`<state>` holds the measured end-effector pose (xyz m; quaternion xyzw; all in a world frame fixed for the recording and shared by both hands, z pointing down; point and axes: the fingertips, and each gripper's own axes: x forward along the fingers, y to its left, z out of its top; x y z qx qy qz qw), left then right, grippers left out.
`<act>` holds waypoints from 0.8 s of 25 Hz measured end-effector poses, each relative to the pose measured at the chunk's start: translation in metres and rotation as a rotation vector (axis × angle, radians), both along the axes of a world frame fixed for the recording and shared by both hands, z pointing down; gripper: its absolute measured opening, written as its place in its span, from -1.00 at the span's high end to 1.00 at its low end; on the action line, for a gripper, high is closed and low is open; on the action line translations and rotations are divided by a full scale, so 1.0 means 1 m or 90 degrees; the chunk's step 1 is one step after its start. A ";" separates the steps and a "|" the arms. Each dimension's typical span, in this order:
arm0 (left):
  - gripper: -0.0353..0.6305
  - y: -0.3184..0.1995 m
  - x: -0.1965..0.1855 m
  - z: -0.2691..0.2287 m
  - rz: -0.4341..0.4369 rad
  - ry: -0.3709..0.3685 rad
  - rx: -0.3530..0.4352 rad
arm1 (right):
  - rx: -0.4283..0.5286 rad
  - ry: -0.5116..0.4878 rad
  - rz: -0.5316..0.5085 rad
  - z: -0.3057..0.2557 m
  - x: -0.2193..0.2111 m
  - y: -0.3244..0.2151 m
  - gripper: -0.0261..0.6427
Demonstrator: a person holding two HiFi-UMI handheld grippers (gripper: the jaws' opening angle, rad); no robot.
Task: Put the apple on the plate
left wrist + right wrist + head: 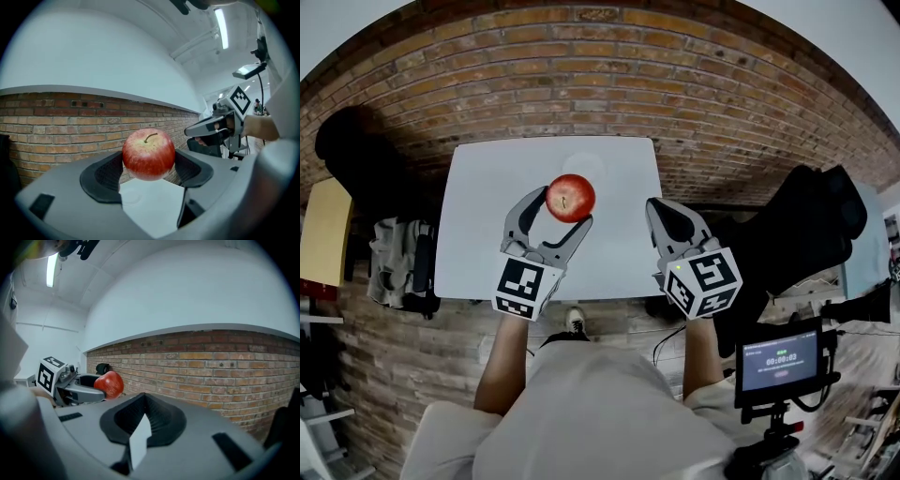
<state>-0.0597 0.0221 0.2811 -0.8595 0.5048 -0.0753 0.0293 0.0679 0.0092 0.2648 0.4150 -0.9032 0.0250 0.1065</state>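
Observation:
A red apple (571, 198) with a short stem is held up above the white table (487, 234), with my left gripper (562, 208) shut on it. In the left gripper view the apple (148, 154) sits between the two dark pads, clear of the tabletop. A pale white plate (584, 166) shows faintly on the table just beyond the apple. My right gripper (658, 208) hovers over the table's right edge, shut with nothing in it. In the right gripper view its jaws (145, 416) meet, and the apple (109, 384) shows off to the left.
The table stands on a brick floor (694, 94). A black bag or chair (811, 225) is at the right, and a small monitor (780, 361) on a stand is near right. Dark gear (366, 150) and a yellow board (323, 230) lie at the left.

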 end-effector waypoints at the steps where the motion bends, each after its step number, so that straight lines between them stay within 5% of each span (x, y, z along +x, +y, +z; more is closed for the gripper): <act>1: -0.16 -0.009 -0.007 0.004 0.003 0.001 -0.005 | -0.004 0.002 0.003 0.003 -0.007 -0.009 0.91; 20: -0.16 -0.073 -0.045 0.038 0.030 0.005 -0.057 | -0.044 0.016 0.027 0.030 -0.057 -0.067 0.91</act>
